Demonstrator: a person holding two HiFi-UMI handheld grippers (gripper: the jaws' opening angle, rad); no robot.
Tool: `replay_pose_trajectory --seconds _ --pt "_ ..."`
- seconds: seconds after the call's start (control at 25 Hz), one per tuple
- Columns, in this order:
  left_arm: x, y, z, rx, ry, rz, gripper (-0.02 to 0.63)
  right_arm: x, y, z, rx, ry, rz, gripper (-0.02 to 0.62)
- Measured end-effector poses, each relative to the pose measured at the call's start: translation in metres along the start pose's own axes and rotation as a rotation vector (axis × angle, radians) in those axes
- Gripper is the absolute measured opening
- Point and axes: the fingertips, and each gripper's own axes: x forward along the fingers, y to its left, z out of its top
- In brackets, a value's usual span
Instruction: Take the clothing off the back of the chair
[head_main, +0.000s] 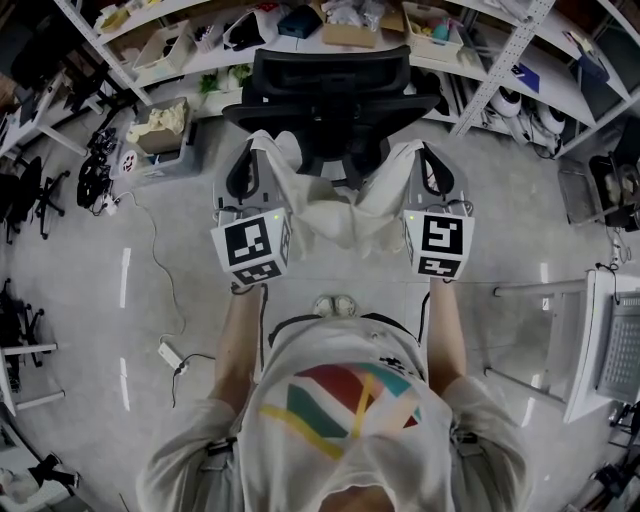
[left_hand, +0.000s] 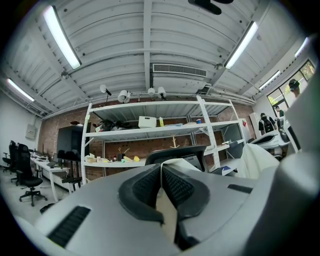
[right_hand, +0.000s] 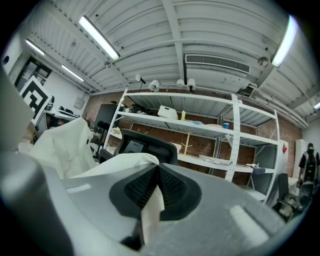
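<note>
Between its ribbed pads, the left gripper (left_hand: 161, 169) has its jaws pressed together on a fold of the white garment (left_hand: 168, 216). The right gripper (right_hand: 156, 171) pinches another fold of the same cloth (right_hand: 150, 215) just as tightly. Seen from the head view, the left gripper (head_main: 260, 145) and right gripper (head_main: 421, 150) are level with each other. The garment (head_main: 335, 215) is stretched left to right between them, its long axis across the scene, sagging in the middle and hanging down. Just beyond it stands the black office chair (head_main: 330, 90). Whether cloth and chair touch cannot be told. Farther off runs white shelving (head_main: 215, 58) crowded with boxes. At far left a bin of pale scraps (head_main: 160, 125) sits on the floor, and nearer on the left lie a cable (head_main: 160, 262) and a power strip (head_main: 170, 355).
</note>
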Motion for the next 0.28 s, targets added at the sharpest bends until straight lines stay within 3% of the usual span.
replay_pose_trajectory --seconds 0.28 --pt "-0.0045 0.0030 -0.0015 0.004 0.004 0.006 0.012 -0.0047 -0.0030 -0.0027 -0.004 0.002 -0.010 0.008"
